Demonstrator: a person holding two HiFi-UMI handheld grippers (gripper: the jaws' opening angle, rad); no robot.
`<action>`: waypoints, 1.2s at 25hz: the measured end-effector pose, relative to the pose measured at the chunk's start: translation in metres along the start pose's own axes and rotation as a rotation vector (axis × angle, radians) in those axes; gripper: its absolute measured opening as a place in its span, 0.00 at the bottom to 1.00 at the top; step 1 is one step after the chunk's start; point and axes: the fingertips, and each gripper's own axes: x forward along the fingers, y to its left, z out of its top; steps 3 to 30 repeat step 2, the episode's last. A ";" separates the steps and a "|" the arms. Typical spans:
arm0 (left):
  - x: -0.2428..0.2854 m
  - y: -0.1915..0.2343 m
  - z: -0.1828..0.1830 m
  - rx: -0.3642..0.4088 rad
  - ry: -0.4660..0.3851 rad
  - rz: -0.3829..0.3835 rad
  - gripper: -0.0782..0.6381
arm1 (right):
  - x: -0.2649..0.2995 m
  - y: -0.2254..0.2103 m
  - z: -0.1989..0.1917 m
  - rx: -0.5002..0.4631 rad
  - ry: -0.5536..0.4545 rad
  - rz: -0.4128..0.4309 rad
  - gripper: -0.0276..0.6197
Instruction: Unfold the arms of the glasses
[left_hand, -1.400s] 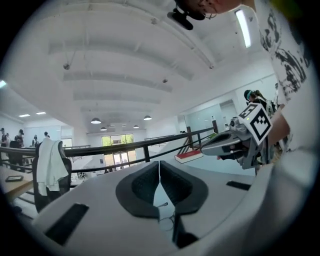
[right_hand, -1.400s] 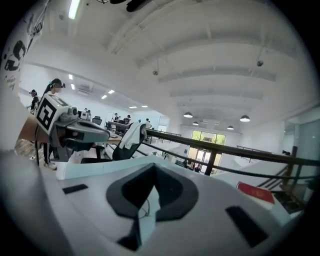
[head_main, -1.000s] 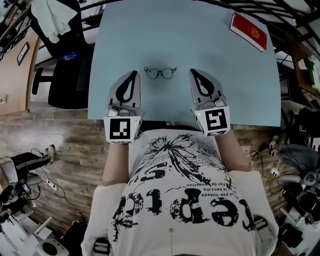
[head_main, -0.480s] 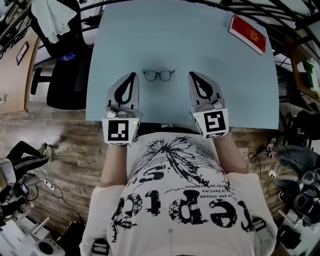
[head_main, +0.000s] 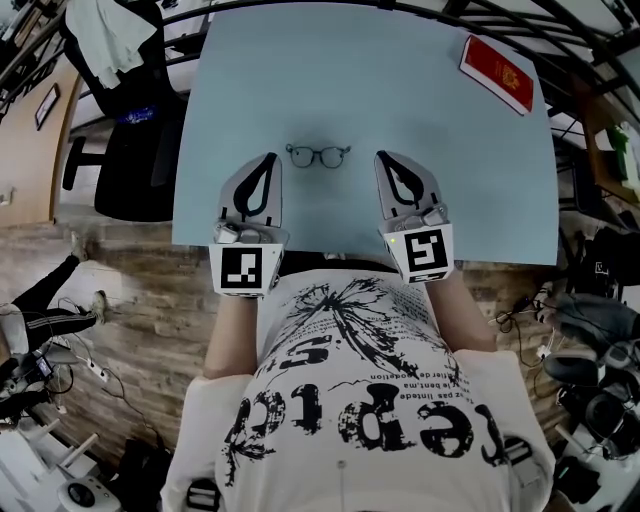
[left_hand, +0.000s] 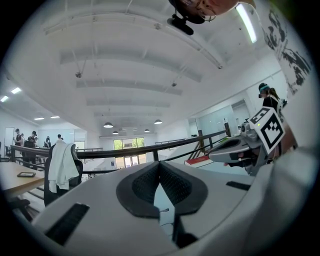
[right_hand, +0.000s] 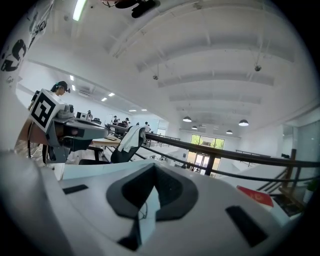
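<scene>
Near edge of the table (head_main: 380, 80): left tongs (head_main: 268, 160) and right tongs (head_main: 383, 160) were held level side by side, both clenched on nothing. The glasses (head_main: 318, 155) sat between their tips, touching neither, a little in from the near edge. No arms showed spread, so I judged them folded and the unfolding not begun: approach step. The next move would call for opening both tongs, one to steady the frame and the other to swing an arm out. A red book (head_main: 497, 67) lay at the far right corner, well apart.
</scene>
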 end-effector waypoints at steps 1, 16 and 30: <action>0.000 0.000 -0.001 -0.004 0.000 0.001 0.13 | 0.001 0.000 0.000 -0.003 0.001 0.001 0.05; 0.000 0.001 -0.002 -0.009 0.001 0.003 0.13 | 0.001 0.000 -0.001 -0.004 0.002 0.003 0.05; 0.000 0.001 -0.002 -0.009 0.001 0.003 0.13 | 0.001 0.000 -0.001 -0.004 0.002 0.003 0.05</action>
